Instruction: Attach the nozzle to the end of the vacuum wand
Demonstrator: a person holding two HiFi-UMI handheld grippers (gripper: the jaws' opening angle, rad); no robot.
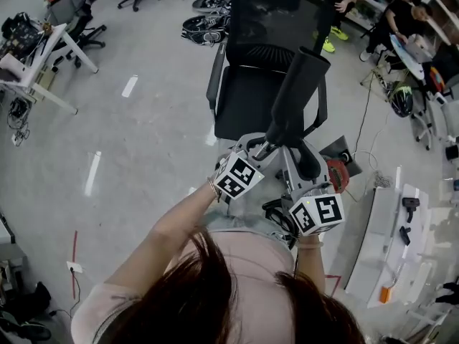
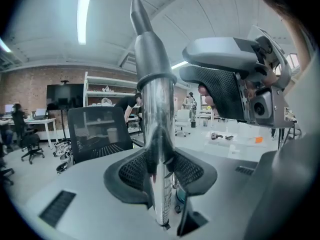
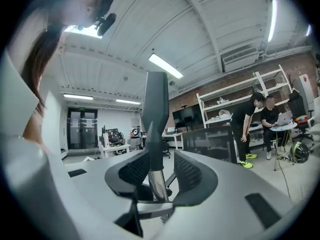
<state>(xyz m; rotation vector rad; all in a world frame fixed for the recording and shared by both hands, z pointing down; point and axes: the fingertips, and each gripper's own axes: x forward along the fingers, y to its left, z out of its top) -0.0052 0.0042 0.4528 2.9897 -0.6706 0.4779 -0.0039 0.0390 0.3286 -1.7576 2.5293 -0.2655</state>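
The dark grey crevice nozzle (image 1: 297,95) stands upright in front of me, above an office chair. In the left gripper view the shiny metal wand (image 2: 159,134) runs up between the pads, and the grey nozzle (image 2: 150,49) sits on its top end. My left gripper (image 2: 160,169) is shut on the wand. In the right gripper view the nozzle (image 3: 155,109) rises from the metal tube (image 3: 158,186), and my right gripper (image 3: 156,171) is closed around the nozzle's lower end. Both grippers (image 1: 254,149) (image 1: 297,167) sit close together at the nozzle's base.
A black mesh office chair (image 1: 262,63) stands directly beyond the grippers. A white table (image 1: 391,242) with small tools is at the right. People (image 1: 401,13) work at the back right. A desk (image 1: 36,56) and more chairs are at the far left.
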